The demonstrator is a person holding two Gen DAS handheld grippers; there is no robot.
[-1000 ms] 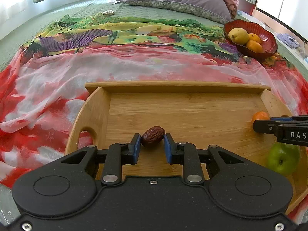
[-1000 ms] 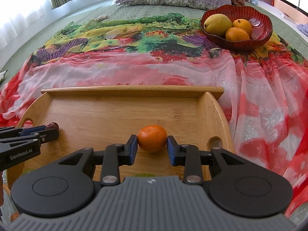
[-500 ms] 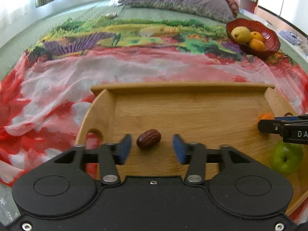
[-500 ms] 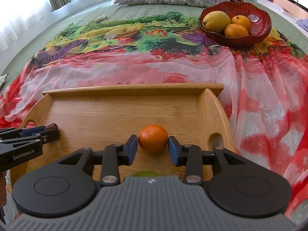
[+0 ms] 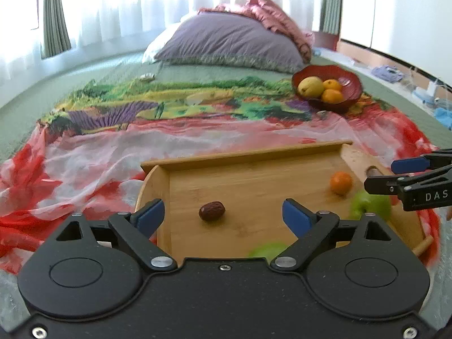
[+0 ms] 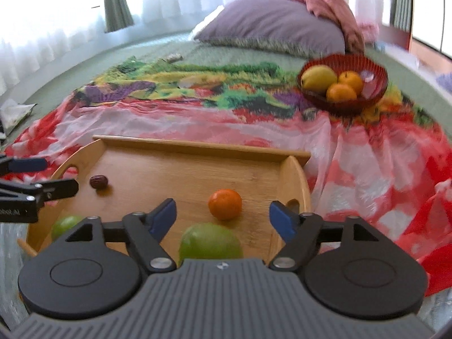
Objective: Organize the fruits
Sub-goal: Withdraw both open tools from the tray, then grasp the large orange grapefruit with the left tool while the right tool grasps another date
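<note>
A dark red date (image 5: 212, 211) lies on the wooden tray (image 5: 254, 159), free between the wide blue pads of my left gripper (image 5: 223, 216), whose jaws are opening. In the right wrist view an orange mandarin (image 6: 225, 204) rests on the tray (image 6: 197, 148), untouched between the pads of my right gripper (image 6: 223, 216), whose jaws are also opening. A green apple (image 6: 210, 242) sits just under the right gripper, a second green fruit (image 6: 66, 224) at the tray's near left. The red bowl (image 6: 375, 96) far right holds a yellow pear (image 6: 317, 78) and two oranges.
The tray sits on a red, flowery scarf (image 5: 93, 158) spread over a green bed. A purple pillow (image 5: 231, 42) lies at the head of the bed, with curtains behind it. A small flat object (image 5: 147, 76) rests on the bedspread at the far left.
Both grippers have let go of their fruit, opened wide and drawn back and up. The date and the mandarin now lie loose on the tray.
</note>
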